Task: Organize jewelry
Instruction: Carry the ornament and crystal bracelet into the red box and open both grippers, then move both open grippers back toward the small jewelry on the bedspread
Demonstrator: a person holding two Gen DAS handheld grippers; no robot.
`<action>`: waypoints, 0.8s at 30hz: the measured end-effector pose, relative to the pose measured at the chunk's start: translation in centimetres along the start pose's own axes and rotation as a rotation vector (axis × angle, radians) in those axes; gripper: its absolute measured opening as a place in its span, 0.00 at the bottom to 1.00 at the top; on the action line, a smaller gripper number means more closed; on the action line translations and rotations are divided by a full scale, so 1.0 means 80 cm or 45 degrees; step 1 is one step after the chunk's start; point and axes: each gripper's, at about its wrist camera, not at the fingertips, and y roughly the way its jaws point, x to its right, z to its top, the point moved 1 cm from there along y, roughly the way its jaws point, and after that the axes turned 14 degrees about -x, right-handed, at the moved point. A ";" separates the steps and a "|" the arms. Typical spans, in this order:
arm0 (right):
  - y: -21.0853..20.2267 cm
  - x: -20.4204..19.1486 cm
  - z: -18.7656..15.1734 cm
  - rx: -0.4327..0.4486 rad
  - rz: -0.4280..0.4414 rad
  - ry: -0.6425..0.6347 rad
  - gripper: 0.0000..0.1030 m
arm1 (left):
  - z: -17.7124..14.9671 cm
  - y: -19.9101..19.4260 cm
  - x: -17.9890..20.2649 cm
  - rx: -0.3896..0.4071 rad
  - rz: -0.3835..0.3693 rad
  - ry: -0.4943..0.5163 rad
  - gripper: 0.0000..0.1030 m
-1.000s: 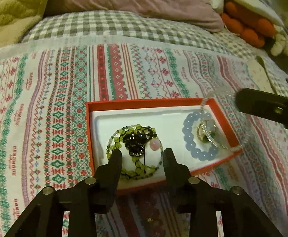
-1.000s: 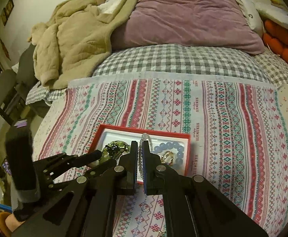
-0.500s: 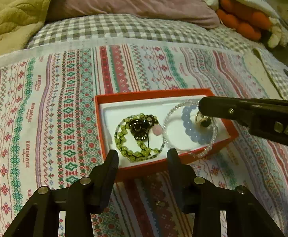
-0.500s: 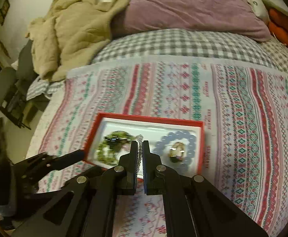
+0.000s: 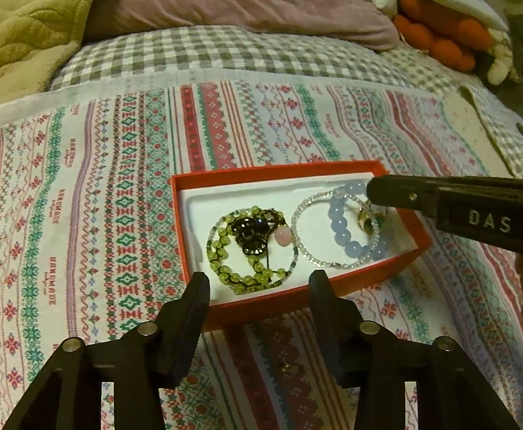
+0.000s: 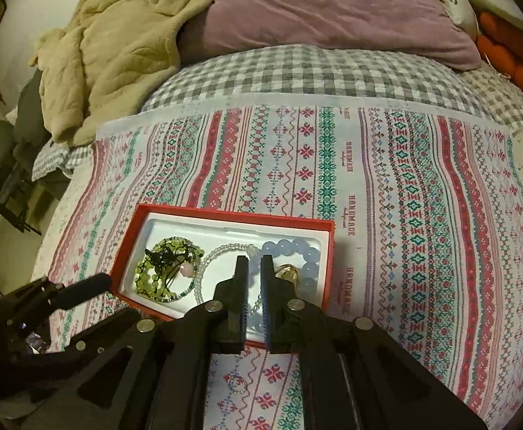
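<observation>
Jaws apart, the left gripper (image 5: 259,286) hovers just short of the red box (image 5: 279,172), empty. Ahead of it lie green beads (image 5: 222,247), a clear bracelet (image 5: 308,254), then blue beads (image 5: 336,215), under the right gripper (image 6: 255,268), slightly parted, holding nothing.

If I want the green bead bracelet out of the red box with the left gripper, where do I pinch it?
Take the green bead bracelet on its left arc, coming straight down from above with one finger inside the loop and one outside. It lies flat on the white liner of the red box; a dark charm and a pink bead crowd its middle and right. The open left gripper hovers nearest.
</observation>
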 end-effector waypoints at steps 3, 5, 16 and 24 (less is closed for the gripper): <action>-0.011 0.002 -0.007 0.011 0.008 -0.005 0.31 | -0.001 -0.006 -0.002 0.006 -0.005 -0.013 0.53; -0.018 0.001 -0.012 0.020 0.008 -0.015 0.35 | -0.004 -0.010 -0.003 0.009 -0.001 -0.018 0.57; -0.052 -0.008 -0.046 0.023 -0.037 -0.092 0.48 | -0.024 -0.029 0.002 0.005 0.062 0.006 0.78; -0.054 -0.017 -0.079 0.022 -0.121 -0.133 0.73 | -0.046 -0.028 -0.001 -0.059 0.111 -0.044 0.94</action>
